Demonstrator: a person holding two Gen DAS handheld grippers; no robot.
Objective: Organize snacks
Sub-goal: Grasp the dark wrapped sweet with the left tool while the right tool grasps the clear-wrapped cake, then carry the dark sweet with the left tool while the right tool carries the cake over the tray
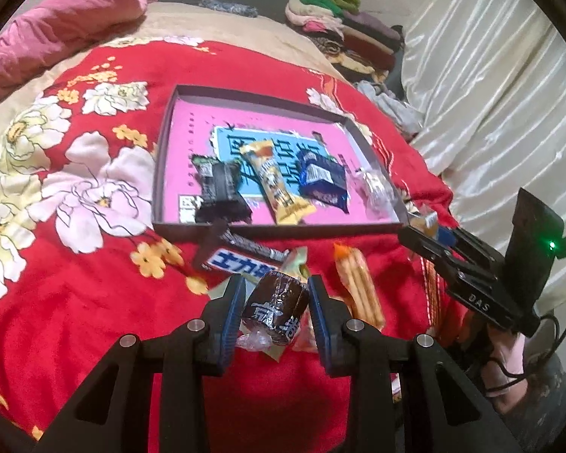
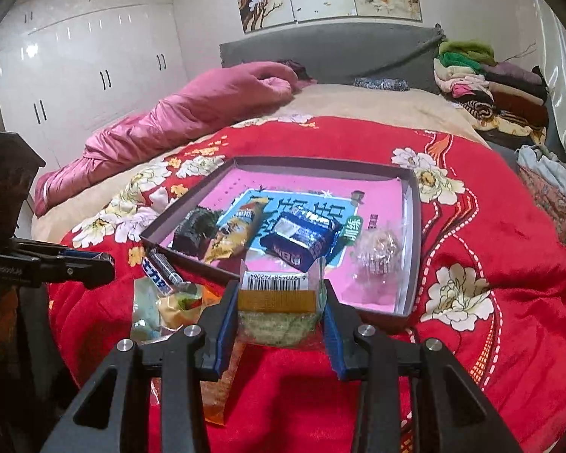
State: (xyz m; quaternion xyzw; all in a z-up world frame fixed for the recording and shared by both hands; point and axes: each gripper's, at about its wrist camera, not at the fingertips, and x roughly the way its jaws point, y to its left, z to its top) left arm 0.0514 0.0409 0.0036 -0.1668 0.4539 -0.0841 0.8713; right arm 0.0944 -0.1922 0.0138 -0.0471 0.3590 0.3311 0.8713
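Now both grippers' fingers are clenched on snacks, left gripper (image 1: 276,304) on a brown candy (image 1: 276,307), right gripper (image 2: 279,315) on a barcoded packet (image 2: 276,302), with the tray (image 2: 407,302) just beyond, toward frame centre.

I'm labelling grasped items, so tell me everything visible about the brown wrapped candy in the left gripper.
The brown wrapped candy is a short, roughly cylindrical piece in glossy dark-brown wrapper with pale printed characters and a clear crinkled twist at its near end. It sits tilted between the left gripper, whose blue pads press its two sides. It is held up off the red floral blanket, in front of the shallow box, touching nothing else visible.
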